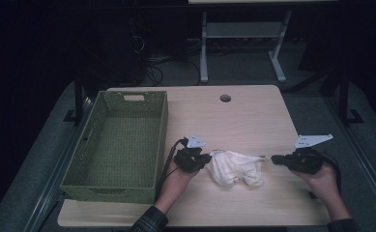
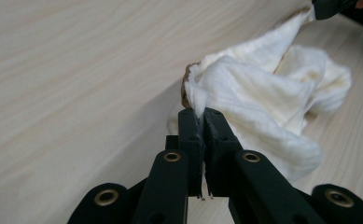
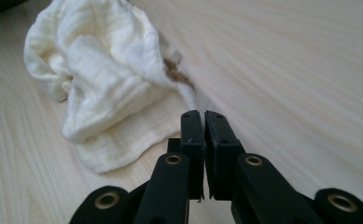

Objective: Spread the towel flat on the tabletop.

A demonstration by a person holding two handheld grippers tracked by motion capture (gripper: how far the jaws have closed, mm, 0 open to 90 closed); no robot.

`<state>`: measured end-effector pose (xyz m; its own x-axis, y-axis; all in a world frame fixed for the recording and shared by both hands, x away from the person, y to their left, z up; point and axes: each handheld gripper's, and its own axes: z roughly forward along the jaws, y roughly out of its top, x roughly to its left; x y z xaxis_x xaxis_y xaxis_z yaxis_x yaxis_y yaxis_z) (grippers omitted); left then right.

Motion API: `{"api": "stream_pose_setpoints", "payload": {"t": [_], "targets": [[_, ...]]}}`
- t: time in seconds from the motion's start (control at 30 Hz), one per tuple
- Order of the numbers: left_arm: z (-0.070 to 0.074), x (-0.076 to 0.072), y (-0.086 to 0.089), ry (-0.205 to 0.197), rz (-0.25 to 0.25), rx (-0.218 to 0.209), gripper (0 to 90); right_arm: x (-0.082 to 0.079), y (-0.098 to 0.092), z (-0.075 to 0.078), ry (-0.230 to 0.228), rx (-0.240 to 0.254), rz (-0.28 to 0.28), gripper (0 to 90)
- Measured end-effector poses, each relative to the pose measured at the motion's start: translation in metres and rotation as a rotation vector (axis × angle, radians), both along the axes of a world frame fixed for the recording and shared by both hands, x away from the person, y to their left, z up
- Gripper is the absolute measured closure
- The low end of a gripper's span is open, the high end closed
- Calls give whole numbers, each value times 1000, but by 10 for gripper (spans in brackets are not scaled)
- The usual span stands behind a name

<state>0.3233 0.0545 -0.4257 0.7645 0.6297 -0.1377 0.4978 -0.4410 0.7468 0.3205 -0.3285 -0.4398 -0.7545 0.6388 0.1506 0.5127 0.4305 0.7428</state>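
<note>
A crumpled white cloth [image 1: 235, 167] lies on the light wooden table [image 1: 246, 121], between my two grippers. My left gripper [image 1: 206, 157] is at the cloth's left end. In the left gripper view its jaws [image 2: 202, 113] are shut on an edge of the cloth [image 2: 263, 93], which bunches up just beyond them. My right gripper [image 1: 274, 158] is at the cloth's right end, where a thin corner stretches to its tips. In the right gripper view the jaws [image 3: 202, 113] are pressed together with the cloth's [image 3: 109, 88] thin edge running into them; a brown stain shows near that edge.
A green woven basket [image 1: 161, 140] with nothing in it stands on the left part of the table, close to my left hand. A round cable hole [image 1: 225, 98] sits near the table's far edge. Desk legs and cables stand on the floor beyond.
</note>
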Motion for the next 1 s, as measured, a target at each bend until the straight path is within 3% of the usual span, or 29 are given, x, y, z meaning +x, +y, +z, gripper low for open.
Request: {"api": "stream_pose_setpoints", "payload": {"t": [0.1, 0.33, 0.5, 0.7, 0.77, 0.93, 1.0], "targets": [[11, 5, -2, -17, 4, -43, 863, 1, -4, 11, -26, 4, -9, 866], [27, 13, -3, -45, -1, -77, 862, 4, -12, 29, -78, 32, -27, 867], [47, 22, -6, -68, -4, -110, 862, 8, -20, 46, -117, 57, -47, 871], [66, 32, -9, -112, 20, -140, 862, 16, -22, 65, -171, 70, -61, 872], [74, 43, -8, -131, 43, -153, 862, 24, -21, 74, -196, 66, -69, 872], [75, 57, -12, -133, 70, -152, 862, 44, -16, 77, -194, 55, -71, 872], [68, 68, -15, -135, 93, -137, 862, 53, -14, 75, -188, 43, -71, 872]]}}
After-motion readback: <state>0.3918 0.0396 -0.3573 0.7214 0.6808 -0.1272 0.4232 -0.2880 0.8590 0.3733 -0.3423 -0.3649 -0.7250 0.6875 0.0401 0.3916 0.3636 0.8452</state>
